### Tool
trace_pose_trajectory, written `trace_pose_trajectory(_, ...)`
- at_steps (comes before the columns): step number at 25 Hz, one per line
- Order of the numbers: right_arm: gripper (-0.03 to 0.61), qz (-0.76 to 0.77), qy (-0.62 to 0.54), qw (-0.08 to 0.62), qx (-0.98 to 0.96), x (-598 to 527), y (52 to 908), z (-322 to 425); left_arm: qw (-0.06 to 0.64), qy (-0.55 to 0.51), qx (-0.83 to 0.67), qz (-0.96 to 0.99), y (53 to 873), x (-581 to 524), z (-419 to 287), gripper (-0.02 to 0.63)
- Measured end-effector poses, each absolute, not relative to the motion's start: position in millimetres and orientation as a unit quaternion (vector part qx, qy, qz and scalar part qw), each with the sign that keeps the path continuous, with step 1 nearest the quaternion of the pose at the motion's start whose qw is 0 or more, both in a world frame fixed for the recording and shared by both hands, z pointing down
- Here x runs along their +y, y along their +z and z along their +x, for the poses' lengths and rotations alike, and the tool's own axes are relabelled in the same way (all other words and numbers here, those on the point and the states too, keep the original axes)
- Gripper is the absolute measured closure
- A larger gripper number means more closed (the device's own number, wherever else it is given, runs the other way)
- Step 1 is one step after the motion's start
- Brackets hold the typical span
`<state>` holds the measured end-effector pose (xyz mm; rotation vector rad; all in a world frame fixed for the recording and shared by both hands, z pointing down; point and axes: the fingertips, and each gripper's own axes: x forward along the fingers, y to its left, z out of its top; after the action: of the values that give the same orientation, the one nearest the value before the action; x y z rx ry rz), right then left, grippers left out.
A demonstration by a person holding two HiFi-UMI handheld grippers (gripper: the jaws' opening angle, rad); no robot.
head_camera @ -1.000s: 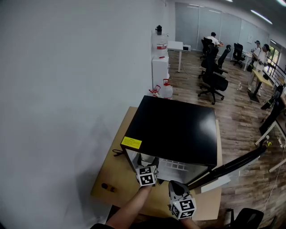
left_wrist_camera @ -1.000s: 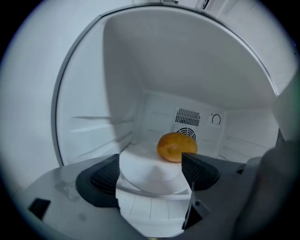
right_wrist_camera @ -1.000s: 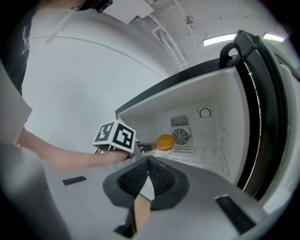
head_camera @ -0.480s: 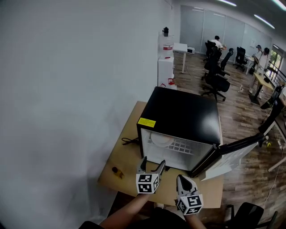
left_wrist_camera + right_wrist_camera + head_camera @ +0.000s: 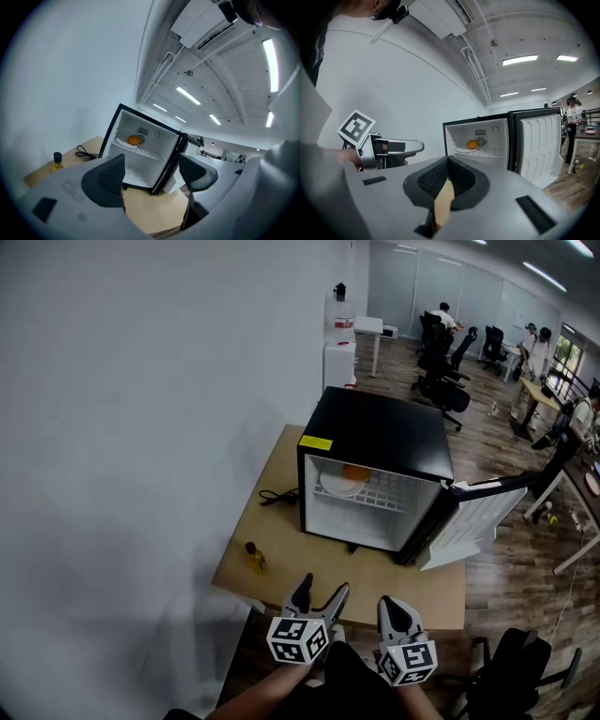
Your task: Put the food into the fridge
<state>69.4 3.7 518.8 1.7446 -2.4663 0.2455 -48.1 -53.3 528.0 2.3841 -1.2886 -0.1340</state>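
Note:
A black mini fridge point(image 5: 377, 439) stands on a wooden table point(image 5: 281, 554) with its door point(image 5: 473, 514) swung open to the right. On its upper wire shelf lies a white plate point(image 5: 339, 485) carrying an orange food item point(image 5: 355, 472); this orange food item point(image 5: 133, 139) point(image 5: 472, 145) shows in both gripper views. My left gripper point(image 5: 322, 588) point(image 5: 152, 171) is open and empty, off the table's near edge. Beside it my right gripper point(image 5: 391, 606) point(image 5: 447, 164) is shut with nothing in it. Both are well short of the fridge.
A small bottle of yellow liquid point(image 5: 253, 559) stands at the table's left front. A black cable point(image 5: 275, 495) lies left of the fridge. Office chairs point(image 5: 448, 381), desks and people fill the room behind. A white wall runs along the left.
Both grippers have pulled back from the fridge mouth to beyond the table's near edge. The view has backed off, and the plate with the orange food now shows on the shelf.

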Motion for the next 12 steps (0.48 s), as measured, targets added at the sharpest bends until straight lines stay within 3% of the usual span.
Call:
trace_pose_trajectory(4, 0.518, 0.581, 0.079, 0.052, -0.809, 42, 512, 65, 0.213, -0.050, -0.458, 0.862, 527, -6, -56, 0.277)
trace_pose_trajectory(7, 0.518, 0.582, 0.074, 0.049, -0.808, 62, 509, 61, 0.211, -0.056, -0.457, 0.863, 527, 20, -64, 0.483)
trace_pose_trajectory(12, 0.518, 0.578, 0.071, 0.046, -0.811, 87, 505, 57, 0.203, -0.047, -0.457, 0.865, 523, 53, -66, 0.558)
